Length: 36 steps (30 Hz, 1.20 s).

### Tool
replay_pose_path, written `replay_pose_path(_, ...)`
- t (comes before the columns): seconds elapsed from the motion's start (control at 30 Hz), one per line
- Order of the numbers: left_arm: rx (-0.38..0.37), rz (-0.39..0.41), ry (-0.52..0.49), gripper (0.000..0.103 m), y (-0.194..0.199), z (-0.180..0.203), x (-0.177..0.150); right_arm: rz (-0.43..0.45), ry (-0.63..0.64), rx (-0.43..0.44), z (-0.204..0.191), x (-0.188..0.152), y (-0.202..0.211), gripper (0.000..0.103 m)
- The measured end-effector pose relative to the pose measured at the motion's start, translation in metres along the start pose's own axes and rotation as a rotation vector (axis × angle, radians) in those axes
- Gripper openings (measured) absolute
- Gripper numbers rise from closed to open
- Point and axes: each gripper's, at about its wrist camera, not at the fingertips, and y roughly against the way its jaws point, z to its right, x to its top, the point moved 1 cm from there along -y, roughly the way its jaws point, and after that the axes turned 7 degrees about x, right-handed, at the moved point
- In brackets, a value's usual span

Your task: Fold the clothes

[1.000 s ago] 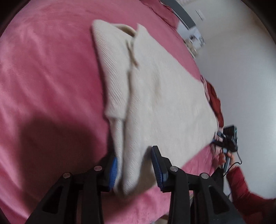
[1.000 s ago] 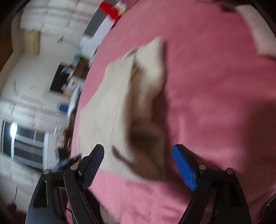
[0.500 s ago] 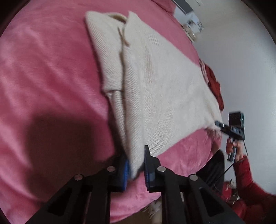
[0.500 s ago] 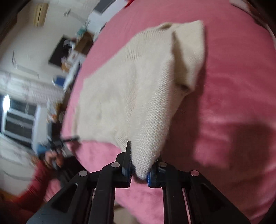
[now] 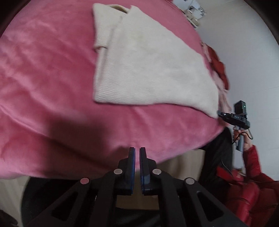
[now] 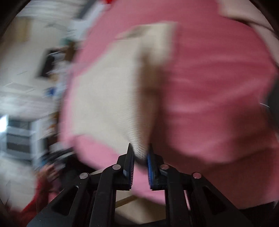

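A cream knit sweater (image 5: 148, 69) lies spread on the pink blanket (image 5: 43, 69), its sleeve folded in along the left side. My left gripper (image 5: 137, 148) is shut with nothing between its blue pads and hovers at the bed's near edge, well short of the sweater's hem. At the right edge of the left wrist view, my right gripper (image 5: 220, 113) pinches the sweater's near right corner, with a hand in a red sleeve behind it. The blurred right wrist view shows the right gripper (image 6: 140, 148) shut on that corner of the sweater (image 6: 111, 97).
Red and pale pink clothes (image 5: 219, 68) sit at the bed's right edge by a white wall. Another pale garment (image 6: 252, 15) lies at the far end of the bed. A red jacket (image 5: 244, 195) is low on the right, and bare floor shows below the bed.
My left gripper has let go of the sweater's hem and drawn back to the bed's edge, still shut. The hem now lies flat. The right gripper keeps its hold and is moving.
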Motion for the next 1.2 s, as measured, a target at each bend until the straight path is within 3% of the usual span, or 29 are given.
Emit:
replay_pose_path(0.07,-0.001,0.086,0.015,0.015,0.008,-0.003,0.014,0.075,-0.066,-0.021,0.020,0.006,0.006,0.019)
replay_pose_path(0.1,-0.005,0.131,0.023,0.016,0.013,-0.004,0.022,0.133,-0.082,0.016,0.019,0.008,0.014,0.035)
replay_pose_path(0.13,0.001,0.172,0.025,0.017,0.016,-0.008,0.030,0.190,-0.098,0.052,0.018,0.010,0.021,0.064)
replay_pose_path(0.2,0.069,0.223,0.010,0.019,0.013,-0.014,0.051,0.283,-0.055,0.076,0.006,0.014,0.030,0.086)
replay_pose_path(0.27,0.113,0.233,-0.001,0.019,0.000,-0.017,0.070,0.358,0.027,0.082,-0.010,0.021,0.035,0.086)
replay_pose_path(0.4,0.114,0.248,-0.020,0.019,-0.036,-0.009,0.087,0.349,0.149,-0.017,-0.028,0.052,0.000,0.086)
replay_pose_path(0.5,0.108,0.355,-0.030,0.019,-0.042,-0.010,0.079,0.349,0.158,0.018,-0.003,0.070,-0.017,0.086)
replay_pose_path(0.57,0.088,0.408,-0.024,0.020,-0.043,-0.017,0.072,0.344,0.189,0.043,-0.010,0.077,-0.038,0.086)
replay_pose_path(0.6,0.084,0.410,-0.022,0.020,-0.041,-0.021,0.072,0.343,0.225,0.048,-0.017,0.080,-0.046,0.081)
replay_pose_path(0.63,0.071,0.413,-0.006,0.020,-0.040,-0.025,0.072,0.339,0.272,0.046,-0.021,0.085,-0.049,0.043)
replay_pose_path(0.67,0.049,0.420,0.022,0.021,-0.039,-0.031,0.071,0.331,0.298,0.048,-0.023,0.091,-0.054,0.026)
replay_pose_path(0.73,0.013,0.432,0.069,0.021,-0.038,-0.041,0.069,0.322,0.321,0.064,-0.020,0.105,-0.058,0.023)
replay_pose_path(0.8,-0.001,0.444,0.094,0.021,-0.038,-0.046,0.068,0.352,0.381,0.012,-0.029,0.113,-0.053,0.022)
replay_pose_path(0.87,0.010,0.457,0.093,0.021,-0.039,-0.046,0.066,0.401,0.477,-0.106,-0.045,0.116,-0.048,0.021)
replay_pose_path(0.93,0.037,0.463,0.074,0.021,-0.041,-0.037,0.061,0.387,0.495,-0.258,-0.044,0.122,-0.056,0.022)
replay_pose_path(1.0,0.058,0.465,0.063,0.021,-0.039,-0.035,0.060,0.368,0.415,-0.204,-0.029,0.125,-0.057,0.029)
replay_pose_path(1.07,0.080,0.475,0.068,0.021,-0.035,-0.033,0.059,0.390,0.304,-0.129,-0.017,0.130,-0.042,0.044)
replay_pose_path(1.1,0.102,0.493,0.072,0.021,-0.032,-0.029,0.056,0.426,0.265,-0.129,-0.014,0.130,-0.030,0.055)
replay_pose_path(1.2,0.165,0.547,0.087,0.021,-0.026,-0.015,0.048,0.623,0.291,-0.209,-0.019,0.118,0.008,0.057)
